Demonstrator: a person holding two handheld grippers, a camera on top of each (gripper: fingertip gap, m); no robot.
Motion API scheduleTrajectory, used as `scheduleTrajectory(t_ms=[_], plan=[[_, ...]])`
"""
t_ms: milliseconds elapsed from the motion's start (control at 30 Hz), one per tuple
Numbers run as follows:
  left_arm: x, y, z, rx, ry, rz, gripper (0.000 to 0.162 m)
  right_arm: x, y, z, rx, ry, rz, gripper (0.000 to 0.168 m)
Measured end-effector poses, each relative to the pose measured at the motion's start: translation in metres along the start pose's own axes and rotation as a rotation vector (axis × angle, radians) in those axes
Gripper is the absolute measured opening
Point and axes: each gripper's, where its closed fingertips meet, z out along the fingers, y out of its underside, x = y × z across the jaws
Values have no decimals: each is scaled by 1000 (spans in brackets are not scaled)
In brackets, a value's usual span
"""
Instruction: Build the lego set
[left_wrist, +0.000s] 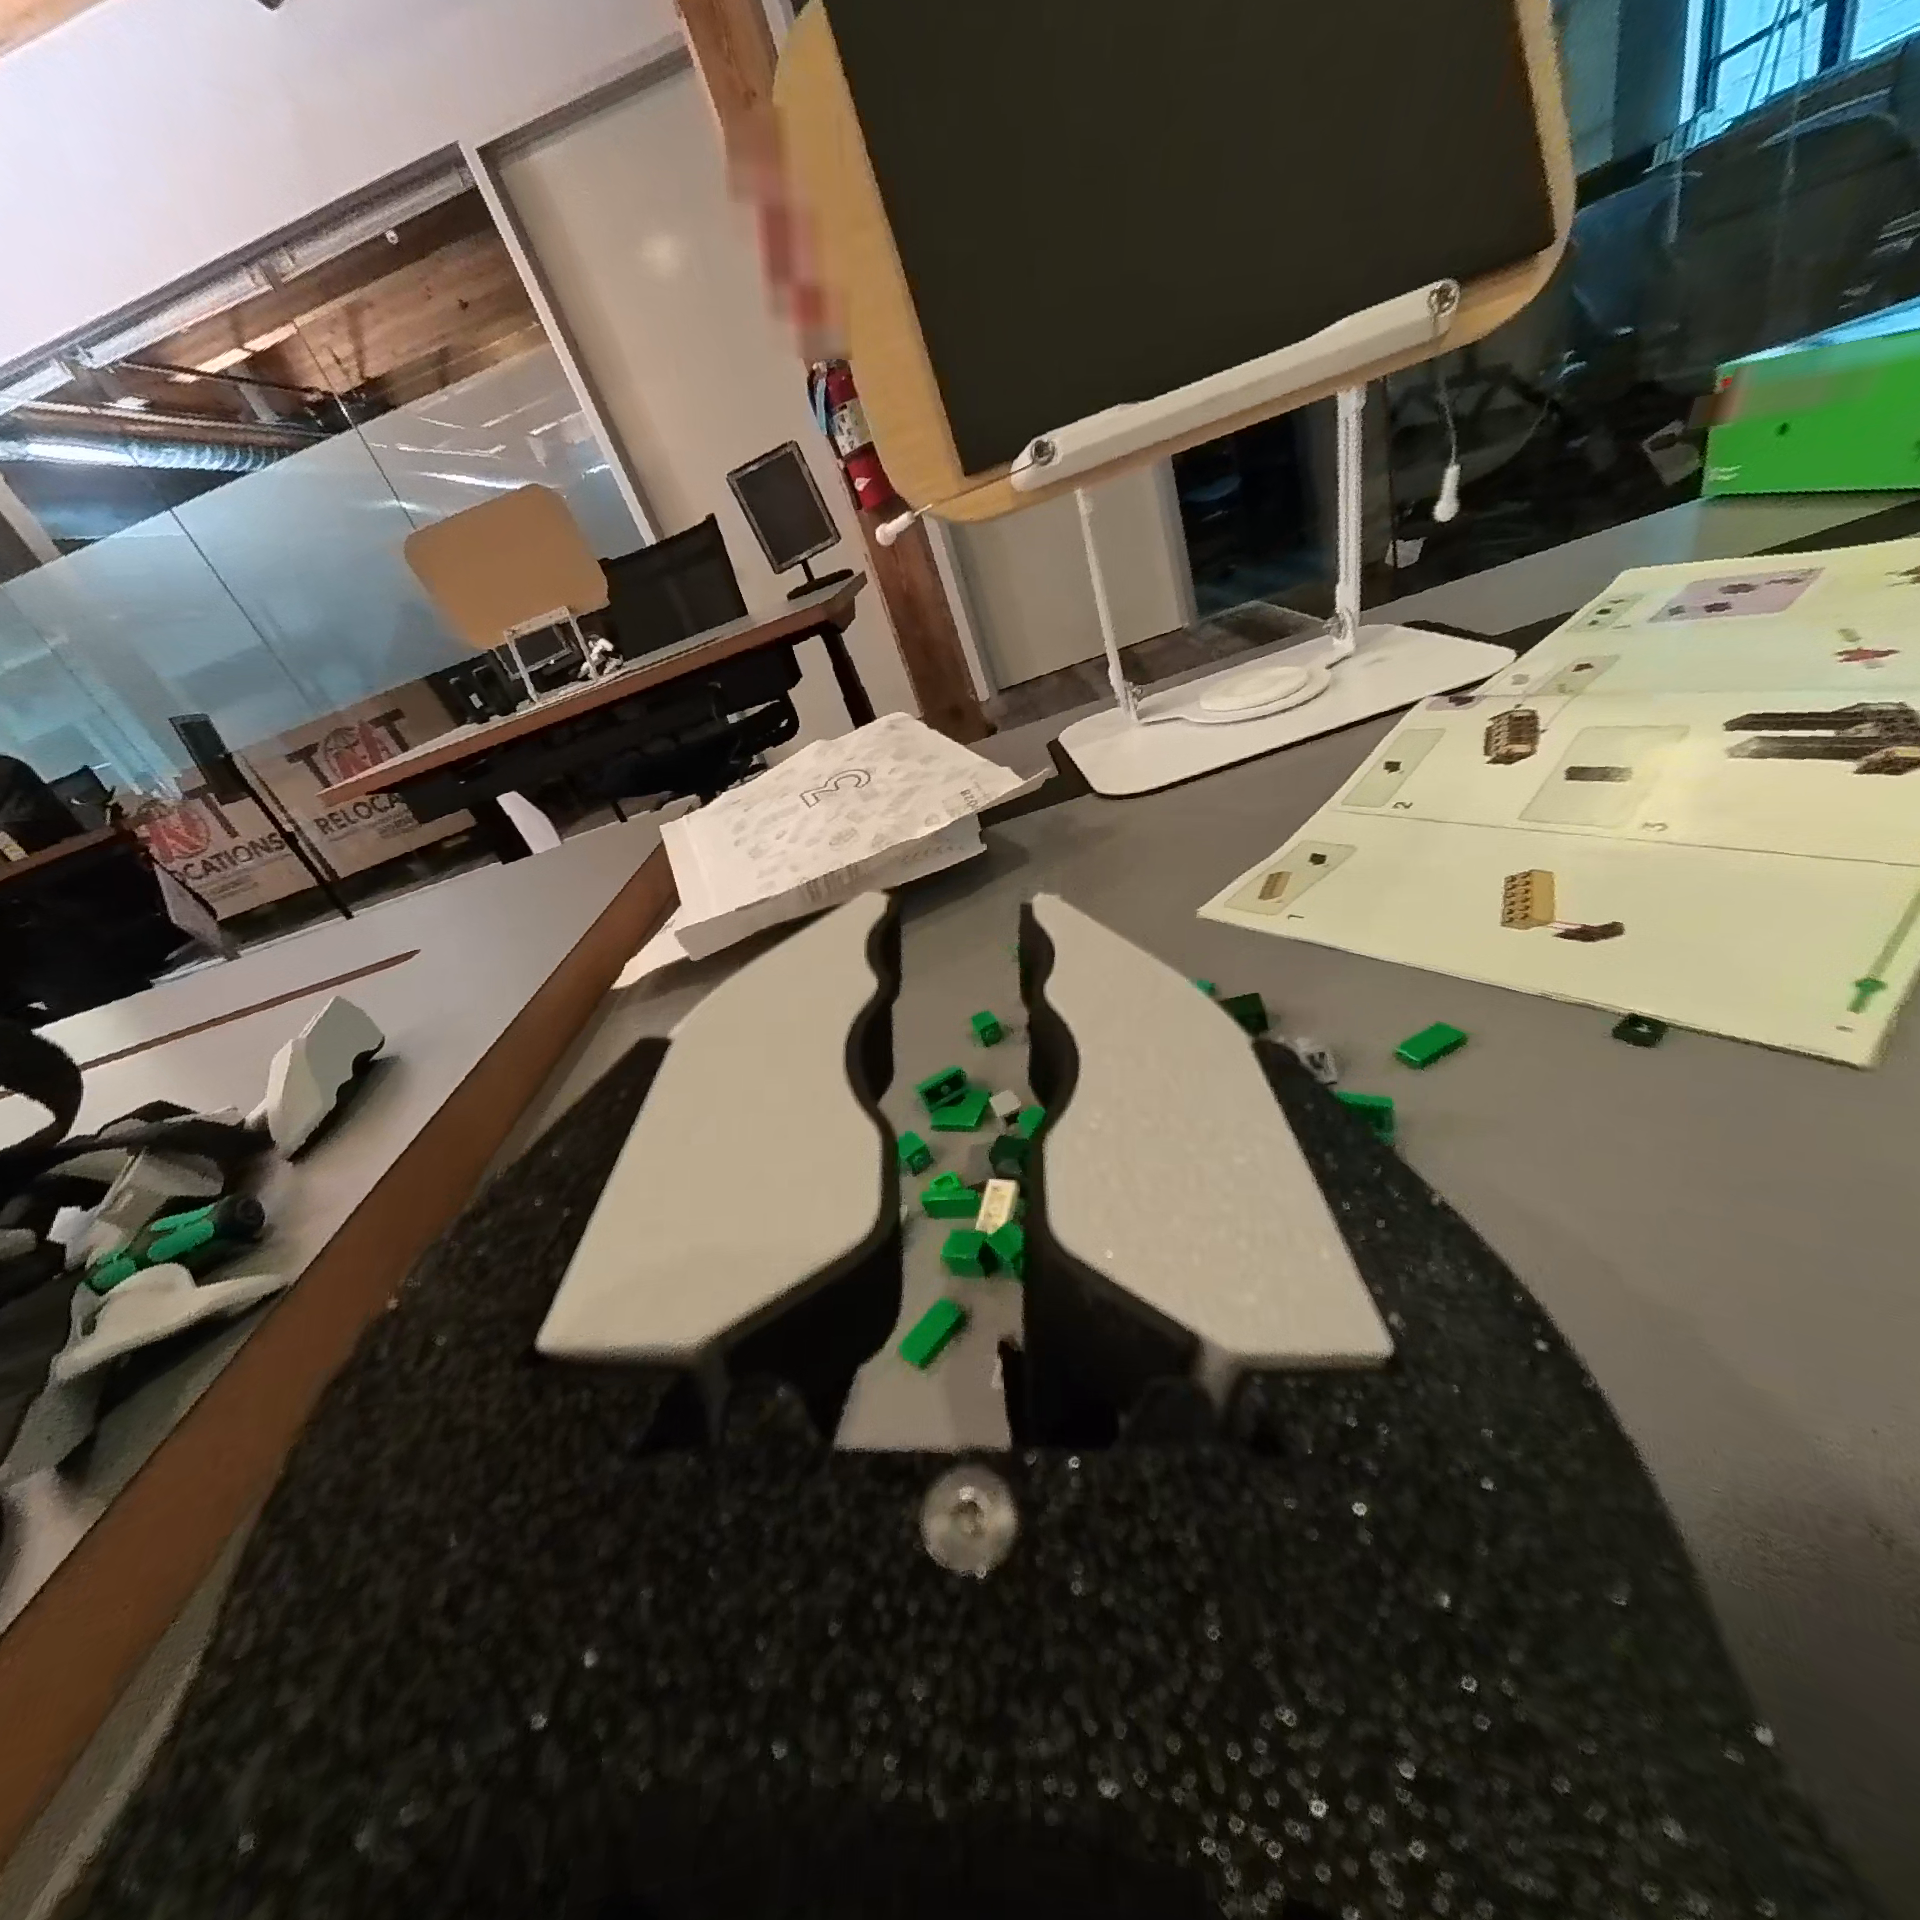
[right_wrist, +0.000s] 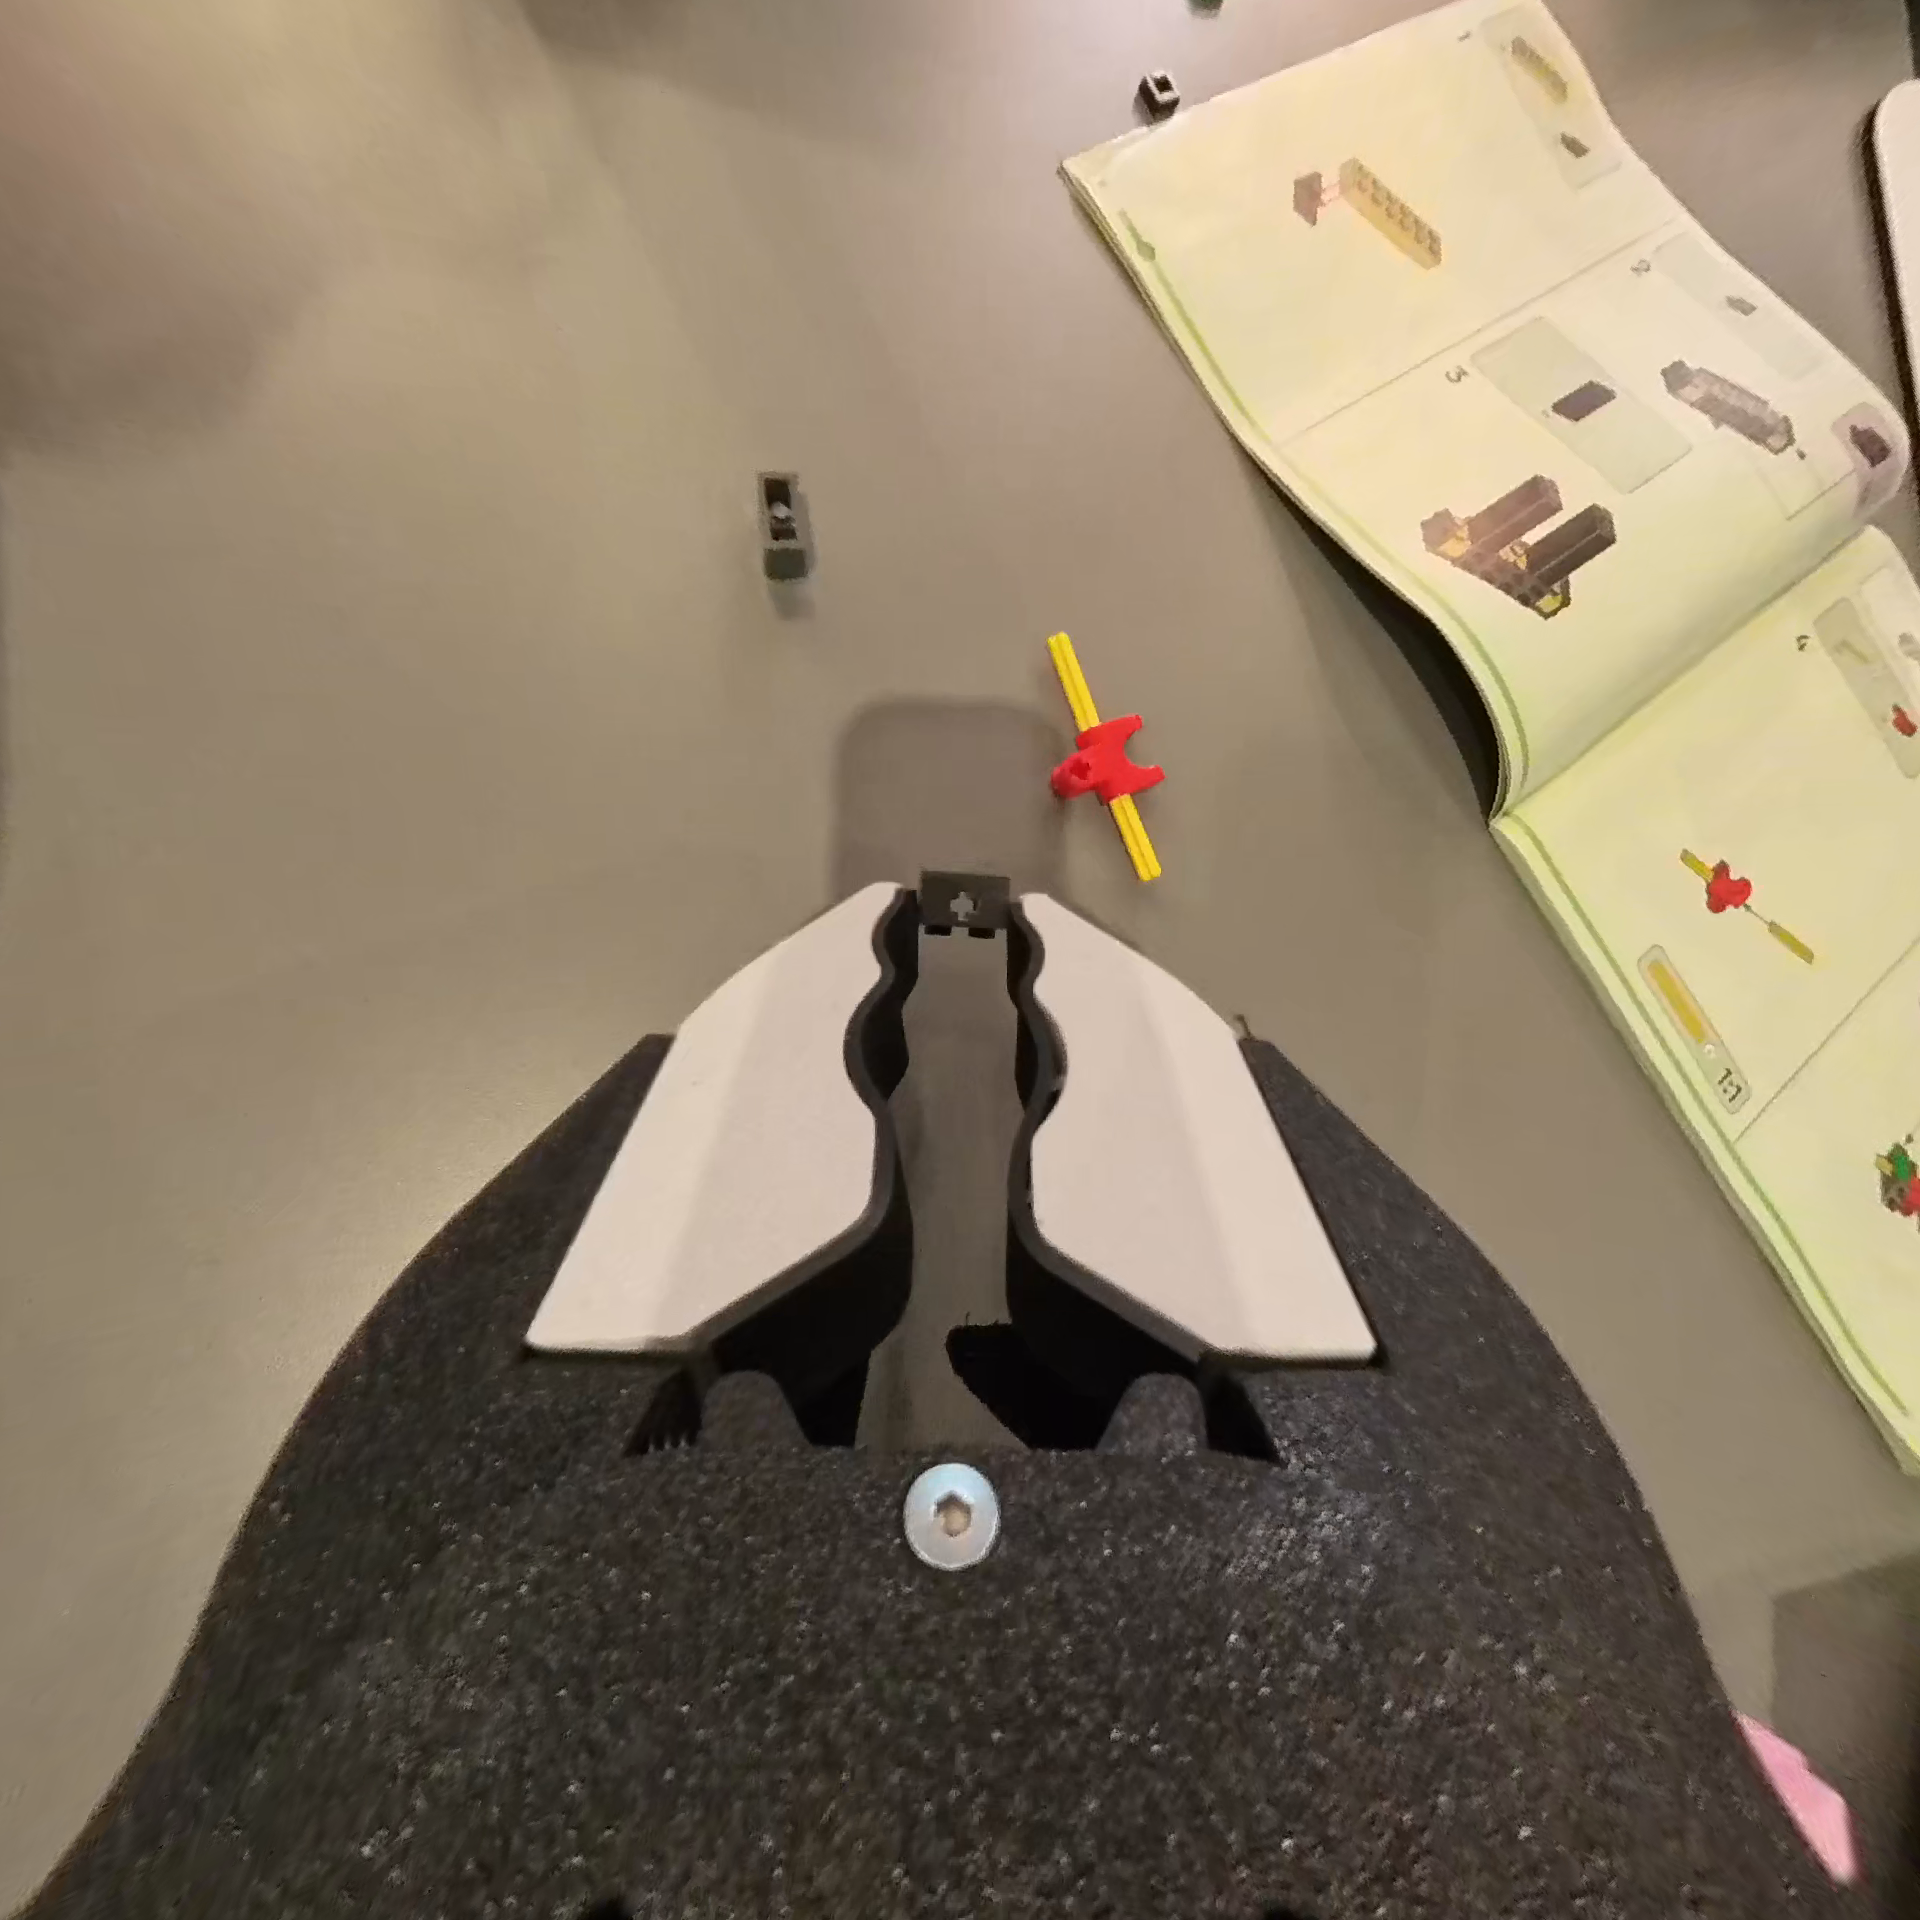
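My left gripper (left_wrist: 958, 920) is open and empty, low over a scatter of small green lego pieces (left_wrist: 961, 1184) on the grey table. A small tan piece (left_wrist: 1000, 1203) lies among them. My right gripper (right_wrist: 964, 902) is shut on a small dark grey lego piece (right_wrist: 964, 902) held at its tips above the table. A yellow axle with a red connector (right_wrist: 1103, 761) lies just right of those tips. A grey brick (right_wrist: 784, 525) lies farther ahead on the left. The open instruction booklet (right_wrist: 1538, 436) lies to the right and also shows in the left wrist view (left_wrist: 1621, 790).
A white numbered paper bag (left_wrist: 842, 831) lies beyond the left gripper. A lamp with a white base (left_wrist: 1278, 696) stands behind it. A green box (left_wrist: 1818, 426) sits at the far right. Torn packaging and a green tool (left_wrist: 177, 1236) lie at the left. A small black piece (right_wrist: 1161, 91) lies near the booklet's top. To the grey brick (right_wrist: 784, 525): right tips about 8 centimetres, left tips about 30 centimetres.
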Motion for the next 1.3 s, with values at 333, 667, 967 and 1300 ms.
scheduleTrajectory(t_ms=[333, 667, 967, 1300], plan=[[-4, 7, 2, -55, -39, 28, 21, 18, 3, 0, 71, 85, 6, 16], [1, 16, 7, -119, -32, 92, 20, 28, 4, -1, 216, 175, 42, 16], [3, 18, 8, -133, -30, 108, 19, 11, 16, 7, 75, 64, 43, 16], [5, 15, 8, -115, -13, 100, 19, 9, 17, 9, -4, 43, 62, 17]])
